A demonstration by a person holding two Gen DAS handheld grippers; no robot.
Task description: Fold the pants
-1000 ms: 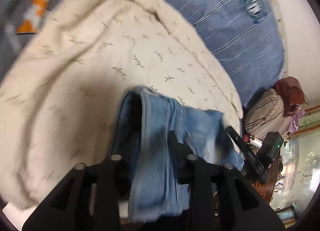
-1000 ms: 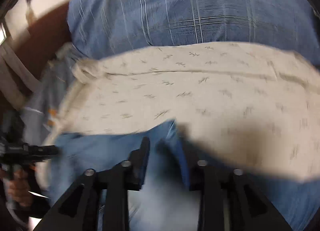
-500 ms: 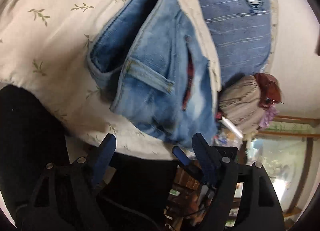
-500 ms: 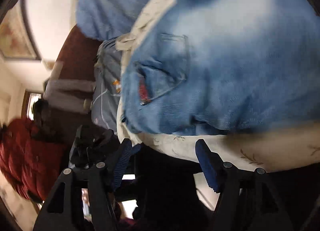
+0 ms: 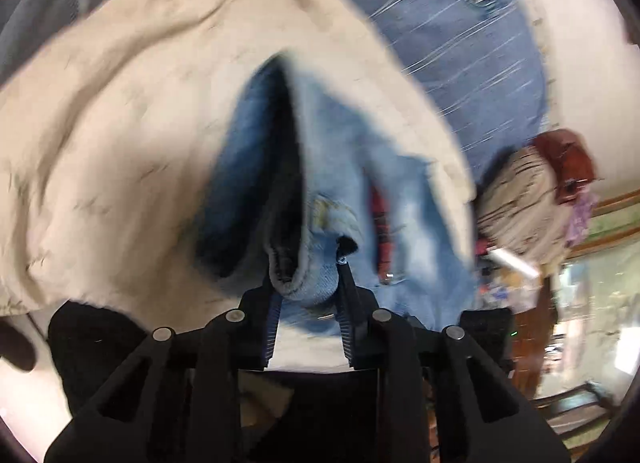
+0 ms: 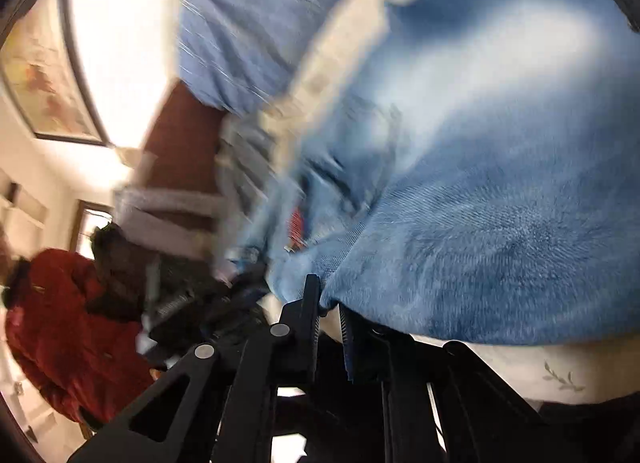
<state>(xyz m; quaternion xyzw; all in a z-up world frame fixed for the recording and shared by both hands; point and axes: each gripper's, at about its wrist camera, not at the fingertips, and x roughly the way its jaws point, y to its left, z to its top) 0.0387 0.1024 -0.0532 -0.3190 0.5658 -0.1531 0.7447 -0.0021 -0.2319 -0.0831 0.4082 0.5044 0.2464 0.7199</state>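
A home bedroom, a bed (image 5: 120, 111) wearing a cream leaf-print cover, a blue striped pillow (image 5: 460, 43) lying at its head, a framed picture (image 6: 48, 87) hanging on the wall

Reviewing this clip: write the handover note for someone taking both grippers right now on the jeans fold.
Left gripper: jaws have just been closing, now clamped on a rolled edge of the jeans near the belt loop.
Right gripper: jaws have just been closing, now pinching another edge of the same jeans.
Jeans lie bunched on the cream quilt, over a blue striped sheet.
Done: both edges gripped.
Left: probably lift, spread flat, then fold. The frames are blurred, so check each grip first.
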